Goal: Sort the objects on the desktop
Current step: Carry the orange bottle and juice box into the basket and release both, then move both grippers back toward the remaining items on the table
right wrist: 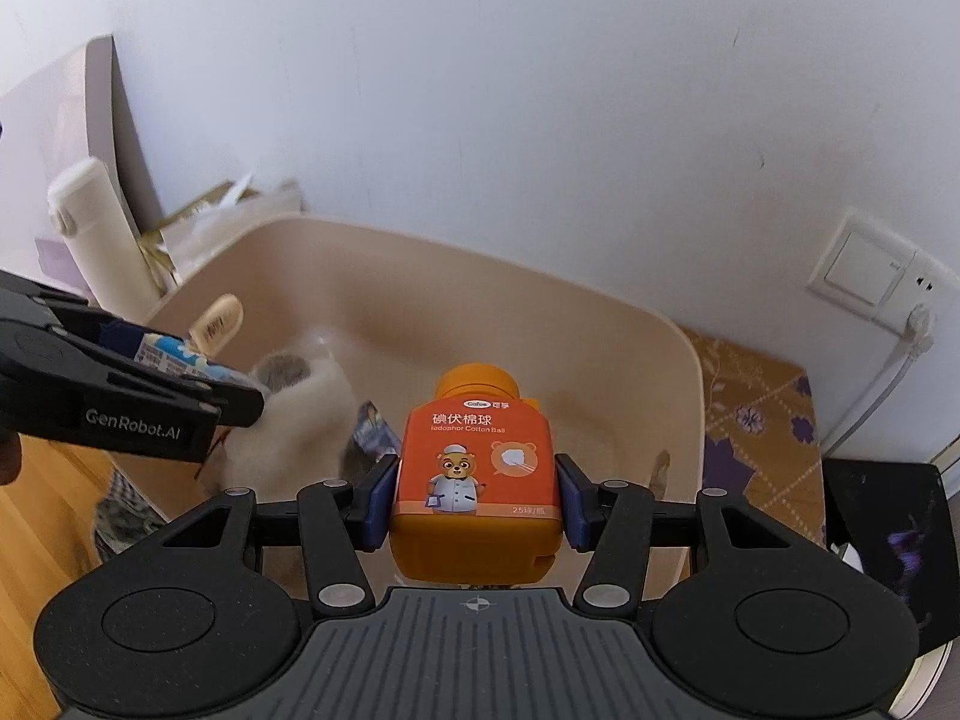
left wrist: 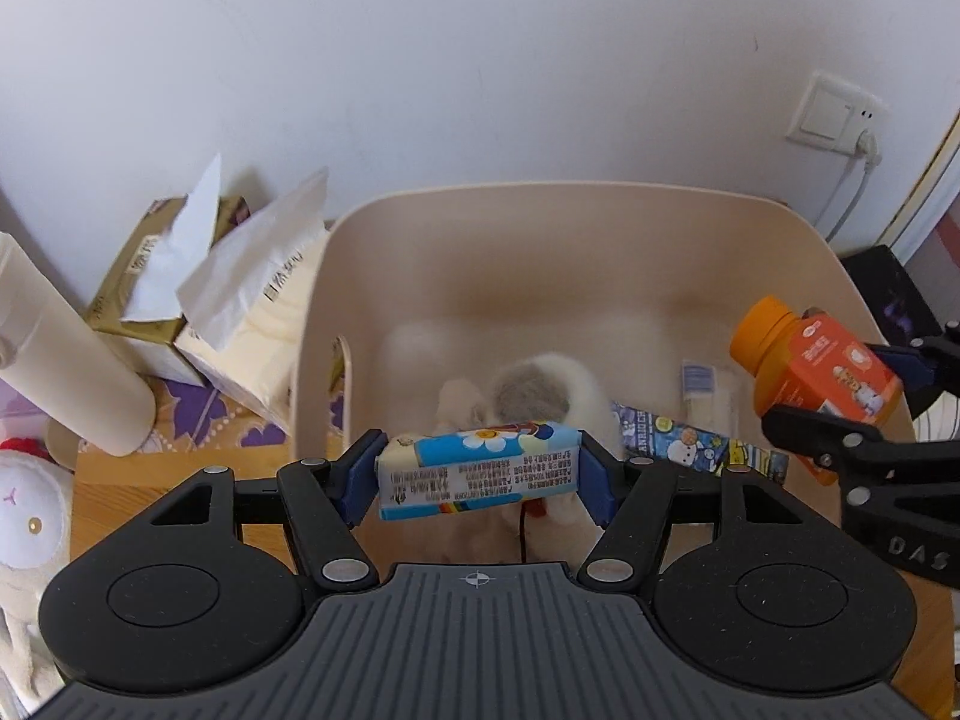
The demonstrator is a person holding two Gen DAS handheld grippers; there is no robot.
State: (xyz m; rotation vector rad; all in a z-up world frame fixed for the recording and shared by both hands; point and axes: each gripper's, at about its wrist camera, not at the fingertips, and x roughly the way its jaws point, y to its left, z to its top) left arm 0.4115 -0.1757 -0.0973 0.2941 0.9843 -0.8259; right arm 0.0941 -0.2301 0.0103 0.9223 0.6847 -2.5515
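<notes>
Both grippers hang over the beige bin [left wrist: 606, 204]: the left gripper [left wrist: 477, 471] is clamped on a small blue carton [left wrist: 477, 468] held sideways above the bin's near edge, and the right gripper [right wrist: 477, 501] is clamped on an orange bottle [right wrist: 477, 474], cap pointing away, over the bin's right side. Down inside lie a white plush [left wrist: 540, 384], a patterned wrapper [left wrist: 678, 435] and a toothbrush [left wrist: 699, 390], while tissue packs [left wrist: 240, 306] and a cream flask [left wrist: 60, 348] stand outside to the left.
</notes>
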